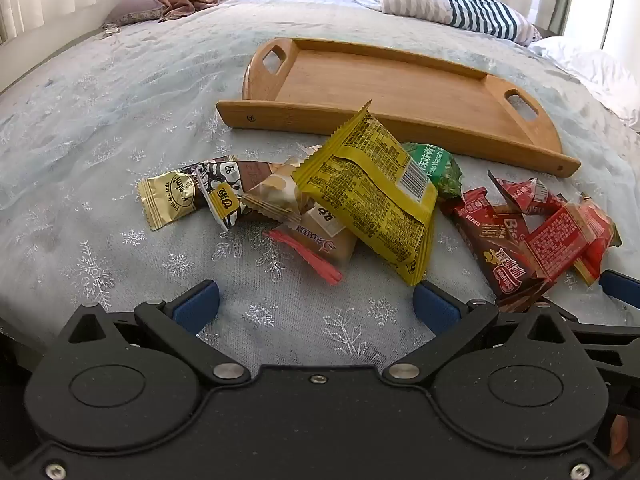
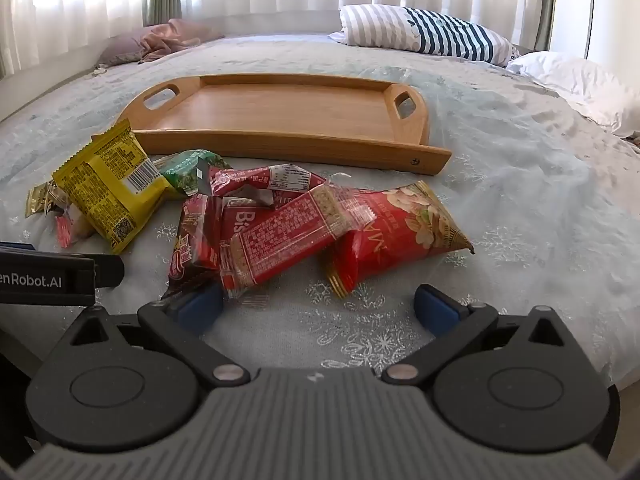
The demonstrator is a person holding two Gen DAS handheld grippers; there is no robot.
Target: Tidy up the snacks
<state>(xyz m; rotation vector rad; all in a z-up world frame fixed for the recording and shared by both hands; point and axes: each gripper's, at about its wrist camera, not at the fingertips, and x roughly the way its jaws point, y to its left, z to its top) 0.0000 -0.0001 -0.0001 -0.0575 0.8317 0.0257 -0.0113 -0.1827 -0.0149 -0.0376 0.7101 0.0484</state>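
over the bed [image 1: 120,92], through the left wrist view: left gripper [image 1: 316,300] hanging low and tilted down, fingers [image 1: 198,304] spread wide with nothing but snowflake-patterned cover between them. just beyond lies a loose heap of snacks: yellow packet [image 1: 372,196] propped on top of the pile, gold candy wrapper [image 1: 170,200] at the left end, beige packet with a pink edge [image 1: 324,244] nearest the fingers, green pea bag [image 1: 436,168] tucked behind the yellow one, red biscuit packs [image 1: 532,232] off to the right. behind the heap sits the wooden tray [image 1: 304,118], bare, touching no snack. looks like the very start: nothing sorted, nothing lifted.

through the right wrist view: right gripper [image 2: 318,304] also angled down, fingers [image 2: 438,308] at full spread and holding nothing; left finger tip just beside, perhaps brushing, the corner of a dark red wrapper [image 2: 192,256]. clear-ended red bar [image 2: 288,232] lying across the red pile, red nut bag [image 2: 404,228] at the right edge, same yellow packet at far left, same tray beyond, still without contents.

next move probably calls for picking one packet off the top, likely the red bar or the yellow packet, closing on its flat body rather than a crinkly sealed end, then carrying it over the tray's near rail. thin slippery film liable to slide or drag neighbours along.
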